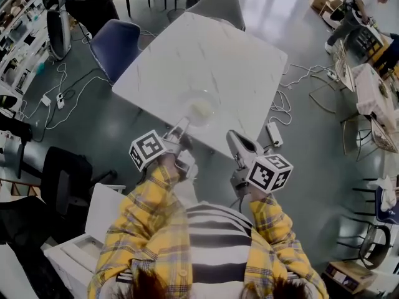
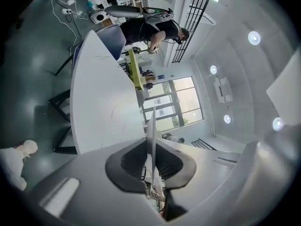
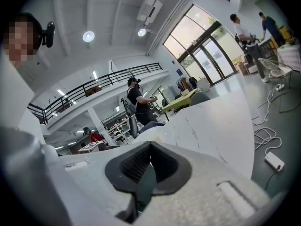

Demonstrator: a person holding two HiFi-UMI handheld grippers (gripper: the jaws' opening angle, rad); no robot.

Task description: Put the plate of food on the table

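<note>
The left tongs (image 1: 184, 123) pinched the plate (image 1: 201, 109) by its thin rim at the near edge of the desk (image 1: 206, 55). The plate was perhaps glass: slippery and fragile. The right tongs (image 1: 231, 135) were closed and empty.

We see the plate (image 1: 201, 109) only as a faint glassy ring in the head view, and the food (image 1: 202, 112) on it is a pale blur we cannot name. Where the left gripper (image 1: 184, 123) meets its rim is too small to tell from above. In the left gripper view the plate shows edge-on, its face hidden. The person (image 1: 206, 248) is cut off by the head view's lower edge.
</note>
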